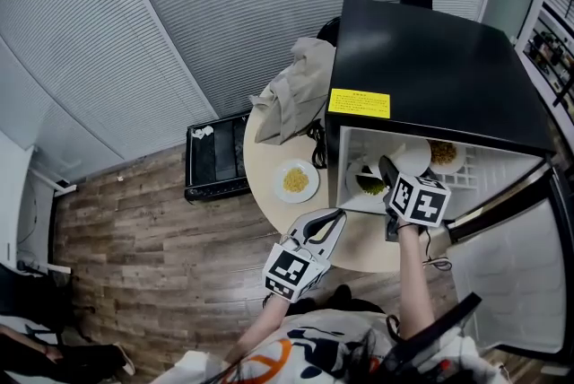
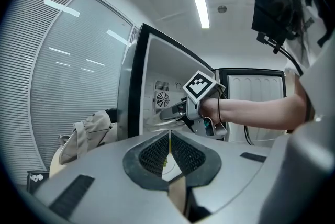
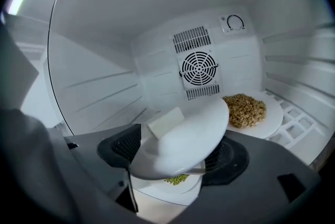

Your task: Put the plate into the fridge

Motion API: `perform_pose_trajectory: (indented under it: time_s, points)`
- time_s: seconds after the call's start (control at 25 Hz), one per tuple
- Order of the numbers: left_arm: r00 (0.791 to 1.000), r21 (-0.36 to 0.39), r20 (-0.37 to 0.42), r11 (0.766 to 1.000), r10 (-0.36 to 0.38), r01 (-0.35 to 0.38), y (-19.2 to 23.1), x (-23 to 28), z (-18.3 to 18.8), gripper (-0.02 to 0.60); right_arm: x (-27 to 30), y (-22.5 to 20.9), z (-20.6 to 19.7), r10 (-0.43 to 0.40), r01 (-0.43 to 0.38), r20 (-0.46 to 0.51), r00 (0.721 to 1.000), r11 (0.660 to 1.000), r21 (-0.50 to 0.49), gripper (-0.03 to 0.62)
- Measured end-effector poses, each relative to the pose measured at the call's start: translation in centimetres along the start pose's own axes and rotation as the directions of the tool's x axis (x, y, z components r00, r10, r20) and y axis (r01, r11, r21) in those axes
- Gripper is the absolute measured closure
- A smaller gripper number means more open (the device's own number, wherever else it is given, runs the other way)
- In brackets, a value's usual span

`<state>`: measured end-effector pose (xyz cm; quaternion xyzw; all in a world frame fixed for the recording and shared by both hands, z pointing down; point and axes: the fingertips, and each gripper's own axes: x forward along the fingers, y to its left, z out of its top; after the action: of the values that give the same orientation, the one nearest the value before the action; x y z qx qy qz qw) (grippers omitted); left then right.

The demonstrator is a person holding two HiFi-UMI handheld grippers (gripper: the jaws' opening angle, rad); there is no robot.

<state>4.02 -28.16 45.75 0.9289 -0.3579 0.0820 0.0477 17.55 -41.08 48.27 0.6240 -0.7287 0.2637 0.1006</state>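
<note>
The black fridge [image 1: 430, 59] stands open beside the round table [image 1: 265, 160]. My right gripper [image 1: 384, 165] reaches into it. In the right gripper view its jaws [image 3: 179, 150] stand wide apart, and a white plate [image 3: 193, 134] with a white block [image 3: 165, 122] lies tilted between them, not pinched. That plate leans over a plate with green food [image 3: 175, 186]. A plate of brown grains [image 3: 246, 110] sits further right on the shelf. My left gripper [image 1: 336, 213] hovers over the table's front, shut and empty [image 2: 169, 136]. A plate of yellow food [image 1: 296, 180] rests on the table.
The fridge door [image 1: 520, 274] hangs open at the right. A beige bag [image 1: 291, 91] lies on the table's far side next to the fridge. A black case [image 1: 215, 158] sits on the wood floor to the left. A round fan grille [image 3: 198, 68] marks the fridge's back wall.
</note>
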Motion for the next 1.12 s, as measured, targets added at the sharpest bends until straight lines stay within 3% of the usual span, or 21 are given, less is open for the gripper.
perform_pose_trajectory:
  time_s: [0.12, 0.24, 0.44, 0.68, 0.92, 1.12]
  points:
    - [1.000, -0.005, 0.004, 1.000, 0.002, -0.002, 0.2, 0.0, 0.0, 0.561, 0.1, 0.0, 0.3, -0.030, 0.030, 0.004, 1.000, 0.997, -0.066, 0.252]
    - [1.000, -0.008, 0.001, 1.000, 0.002, -0.002, 0.4, 0.1, -0.1, 0.561, 0.9, 1.1, 0.6, 0.008, -0.008, -0.008, 1.000, 0.998, -0.068, 0.253]
    - [1.000, -0.008, 0.001, 1.000, -0.003, 0.003, 0.5, -0.1, -0.1, 0.561, 1.8, 3.1, 0.9, 0.022, -0.028, -0.041, 0.999, 0.986, -0.166, 0.252]
    - [1.000, -0.010, 0.003, 1.000, 0.017, -0.017, 1.5, -0.6, -0.3, 0.561, 1.2, 2.4, 1.6, -0.079, 0.077, 0.004, 0.997, 0.961, -0.267, 0.241]
    - [1.000, -0.017, 0.009, 1.000, 0.023, -0.023, 2.0, -0.9, -0.2, 0.561, 1.6, 1.9, 1.2, -0.084, 0.074, -0.023, 0.996, 0.957, -0.281, 0.238]
    - [1.000, -0.013, 0.016, 1.000, 0.017, -0.016, 2.0, -1.2, -0.1, 0.561, 1.0, 0.4, 0.8, -0.087, 0.079, -0.030, 0.996, 0.976, -0.201, 0.238]
